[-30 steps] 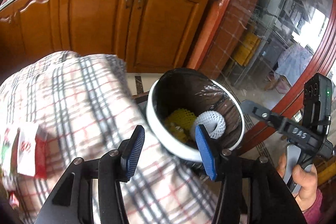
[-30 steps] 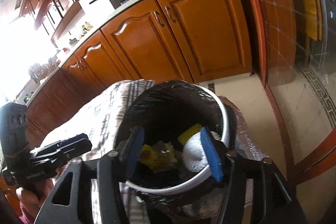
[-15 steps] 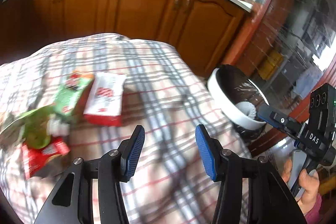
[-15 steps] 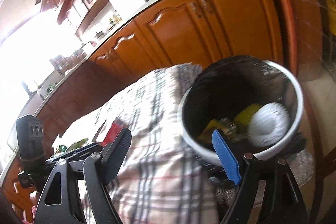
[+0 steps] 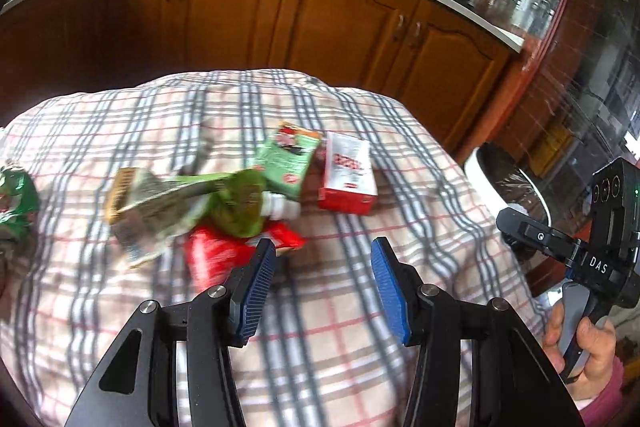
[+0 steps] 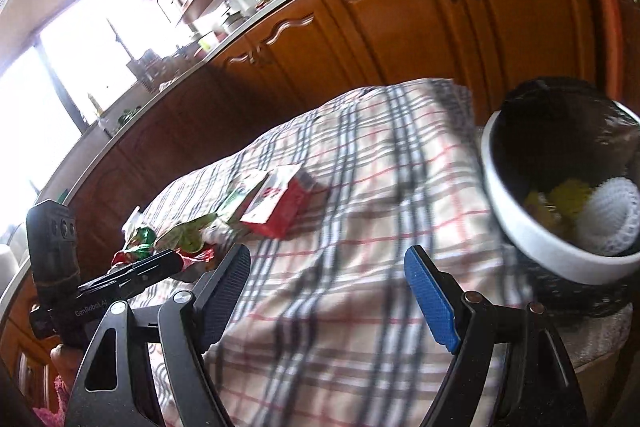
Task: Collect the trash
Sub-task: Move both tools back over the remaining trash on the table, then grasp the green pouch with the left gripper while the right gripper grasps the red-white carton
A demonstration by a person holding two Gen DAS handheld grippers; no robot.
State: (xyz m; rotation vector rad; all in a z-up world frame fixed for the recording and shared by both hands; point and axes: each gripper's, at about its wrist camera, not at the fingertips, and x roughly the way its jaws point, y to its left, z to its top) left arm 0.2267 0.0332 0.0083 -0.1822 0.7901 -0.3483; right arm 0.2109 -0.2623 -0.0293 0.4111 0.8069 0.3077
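Checked cloth (image 5: 344,339) is strewn with wrappers (image 5: 224,203); bin (image 6: 516,227) stands beside. Left gripper (image 5: 322,273) and right gripper (image 6: 326,277) are held released, empty.

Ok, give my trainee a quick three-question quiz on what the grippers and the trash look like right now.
1. True or false: the left gripper is holding a wrapper.
2. Where does the red and white box lie? A) in the bin B) on the plaid cloth C) on the counter
3. Fill in: the round white foam net sits inside the white-rimmed ____.

Key:
1. False; both it and the right gripper are open with nothing between the pads.
2. B; it lies on the plaid cloth beside the green pouch.
3. Trash bin, off the cloth's edge.
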